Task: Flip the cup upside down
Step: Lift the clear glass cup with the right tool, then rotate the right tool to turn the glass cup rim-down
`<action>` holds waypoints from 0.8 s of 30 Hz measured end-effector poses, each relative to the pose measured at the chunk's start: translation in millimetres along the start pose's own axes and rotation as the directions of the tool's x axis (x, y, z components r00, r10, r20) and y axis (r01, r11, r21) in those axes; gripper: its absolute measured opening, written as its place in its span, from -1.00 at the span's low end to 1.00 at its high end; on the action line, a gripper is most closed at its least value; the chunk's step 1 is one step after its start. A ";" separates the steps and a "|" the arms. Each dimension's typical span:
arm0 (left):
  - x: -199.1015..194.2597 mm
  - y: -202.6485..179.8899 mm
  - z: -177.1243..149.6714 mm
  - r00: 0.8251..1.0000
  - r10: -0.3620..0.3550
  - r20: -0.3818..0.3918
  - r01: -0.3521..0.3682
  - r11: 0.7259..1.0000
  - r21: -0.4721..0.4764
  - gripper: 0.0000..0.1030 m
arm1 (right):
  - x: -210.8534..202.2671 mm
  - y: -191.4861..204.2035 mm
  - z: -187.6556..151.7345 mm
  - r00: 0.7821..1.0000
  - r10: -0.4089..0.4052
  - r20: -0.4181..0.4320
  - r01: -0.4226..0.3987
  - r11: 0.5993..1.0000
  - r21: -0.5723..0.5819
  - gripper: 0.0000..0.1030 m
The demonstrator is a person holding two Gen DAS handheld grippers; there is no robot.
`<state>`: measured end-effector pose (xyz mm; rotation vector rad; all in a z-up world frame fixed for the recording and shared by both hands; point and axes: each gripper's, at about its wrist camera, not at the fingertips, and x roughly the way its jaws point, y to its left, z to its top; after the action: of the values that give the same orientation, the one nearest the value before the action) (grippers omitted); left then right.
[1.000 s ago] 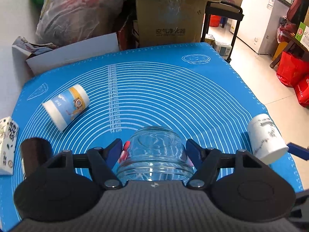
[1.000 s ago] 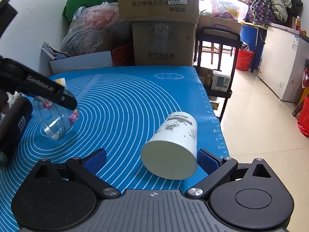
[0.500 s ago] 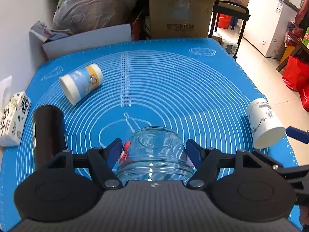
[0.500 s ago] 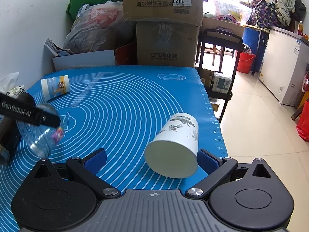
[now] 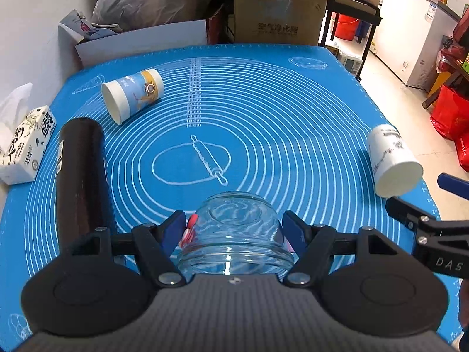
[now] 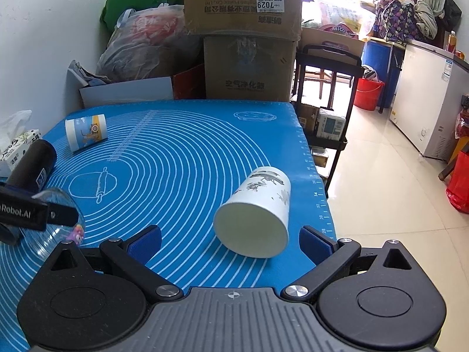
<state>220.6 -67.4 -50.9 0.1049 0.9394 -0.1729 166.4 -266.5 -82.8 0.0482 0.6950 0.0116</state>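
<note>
Since a second ago the left gripper (image 5: 234,230) has drawn back toward the near edge of the blue mat (image 5: 293,111), so the rolling-pin drawing now shows ahead of it, while the glass cup (image 5: 234,231) stays clamped between its blue pads.

From the left wrist, the fingers are partly closed with both pads pressed on the glass cup's sides. Its long axis runs along the fingers: the base points far, the wide rim near, toward the camera. A dark cylinder (image 5: 82,176) lies on the mat at left, with a tissue box (image 5: 26,146) beyond it at the left edge. A blue-and-white paper cup (image 5: 132,95) lies on its side at far left, mouth facing near-left. A white paper cup (image 5: 391,164) lies on its side near the right edge, mouth toward the near right; the right gripper's arm shows just beside it.

From the right wrist, the right gripper (image 6: 230,242) stands wide open, holding nothing. The white paper cup (image 6: 258,214) lies tipped between its pads and slightly beyond them, touching neither, mouth facing the camera and base pointing far. At the left edge the left gripper (image 6: 44,214) holds the glass cup (image 6: 58,234) low over the mat.
</note>
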 end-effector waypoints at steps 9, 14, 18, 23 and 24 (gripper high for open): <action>0.8 -8.2 -15.6 1.000 0.010 -0.010 -0.010 1.000 -0.008 0.41 | -21.8 -2.3 -13.5 1.000 -0.006 -0.003 0.006 1.000 0.009 0.98; 0.8 -10.5 -17.8 1.000 0.016 0.003 -0.016 1.000 0.013 0.42 | -25.9 -3.9 -19.3 1.000 -0.013 -0.016 0.013 1.000 0.014 0.98; 0.6 -8.7 -18.9 1.000 0.009 0.007 -0.009 1.000 0.005 0.43 | -27.5 -1.6 -20.8 1.000 -0.010 -0.022 0.010 1.000 0.012 0.98; -0.9 -6.3 -19.3 1.000 0.002 0.020 -0.001 1.000 -0.006 0.53 | -29.2 6.4 -20.4 1.000 0.000 -0.023 0.000 1.000 -0.002 0.98; -2.6 -5.6 -19.0 1.000 0.002 0.031 -0.001 1.000 -0.009 0.58 | -29.7 7.8 -20.3 1.000 0.001 -0.024 -0.001 1.000 -0.004 0.98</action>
<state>203.0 -69.6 -60.0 0.0944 0.9089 -0.1685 130.6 -258.7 -78.9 0.0445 0.7188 0.0144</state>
